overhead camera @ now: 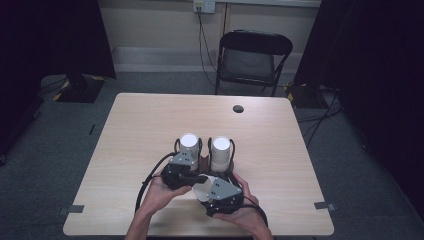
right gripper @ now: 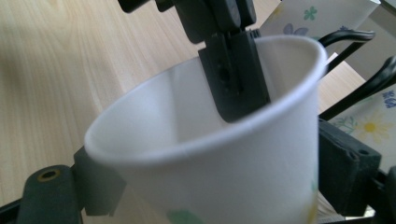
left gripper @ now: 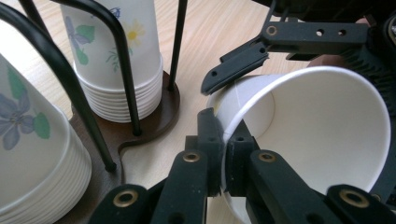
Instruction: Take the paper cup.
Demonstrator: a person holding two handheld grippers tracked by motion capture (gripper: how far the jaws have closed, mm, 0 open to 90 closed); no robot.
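High view, left to right: left stack (overhead camera: 189, 145), right stack (overhead camera: 220, 150) in rack (overhead camera: 205, 162) at bench (overhead camera: 150, 125) centre; loose cup (overhead camera: 200, 190) lower centre, between both tools.
Left tool (left gripper: 224, 158): jaws pinched shut on cup rim (left gripper: 243, 116).
Right tool (right gripper: 210, 172): jaws spread wide around cup wall; contact unclear.
Judged step: handover. Seat right pads before left lets go; avoid crushing the cup.
Left gripper view adds flower print; right gripper view adds left jaw inside cup.
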